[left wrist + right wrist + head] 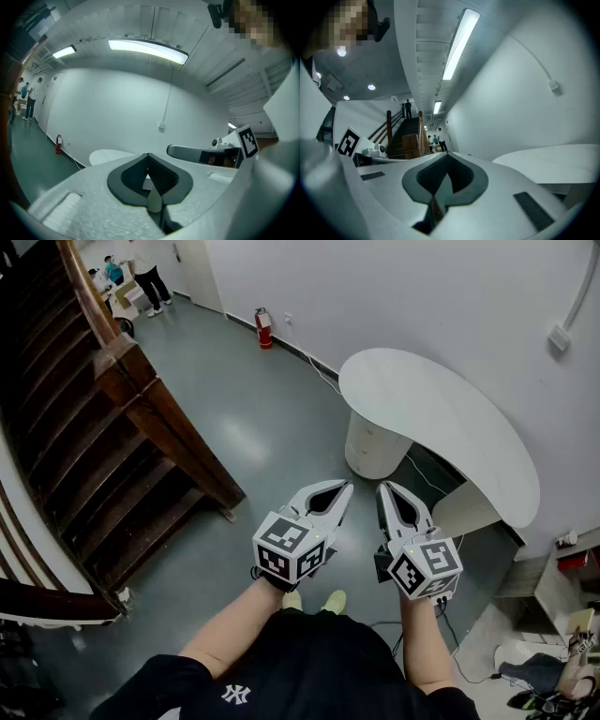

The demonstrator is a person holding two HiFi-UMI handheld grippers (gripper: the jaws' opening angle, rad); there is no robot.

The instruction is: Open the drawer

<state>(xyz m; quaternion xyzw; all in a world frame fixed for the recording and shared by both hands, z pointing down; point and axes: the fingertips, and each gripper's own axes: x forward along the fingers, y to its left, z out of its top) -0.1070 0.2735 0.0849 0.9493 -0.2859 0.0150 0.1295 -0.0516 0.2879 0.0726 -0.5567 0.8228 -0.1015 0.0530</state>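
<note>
A white half-round table [441, 418] stands against the wall on a pale rounded pedestal [373, 444] with faint horizontal seams; no drawer front shows plainly. My left gripper [341, 489] and right gripper [385, 490] are held side by side at waist height over the floor, short of the table and pointing toward it. Both are shut with nothing between the jaws. In the left gripper view the shut tips [148, 155] aim at the tabletop [110, 156] and the wall. The right gripper view shows its shut tips [446, 154] with the tabletop [555, 161] to their right.
A dark wooden staircase [103, 427] with a heavy newel post fills the left. A red fire extinguisher [264, 329] stands by the far wall. People stand far off at the top left [141, 277]. Cables and clutter lie at the lower right [553, 671].
</note>
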